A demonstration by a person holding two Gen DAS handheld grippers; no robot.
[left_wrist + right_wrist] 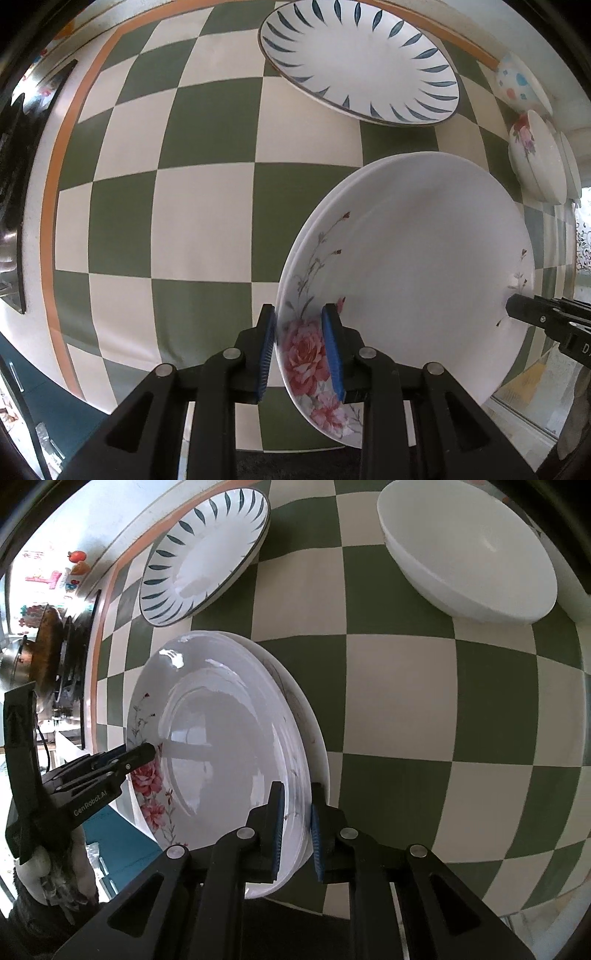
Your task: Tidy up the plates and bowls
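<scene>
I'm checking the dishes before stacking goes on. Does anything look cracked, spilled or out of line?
No cracks or spills show. The rose plate, gripped at opposite rims by the left gripper and right gripper, sits slightly off-centre on the plate beneath, whose rim sticks out along one side.

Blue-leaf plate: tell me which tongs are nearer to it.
Left, though only slightly. The left tongs grip the rose plate's rim on the side toward the blue-leaf plate; the right tongs grip its opposite rim.
</scene>
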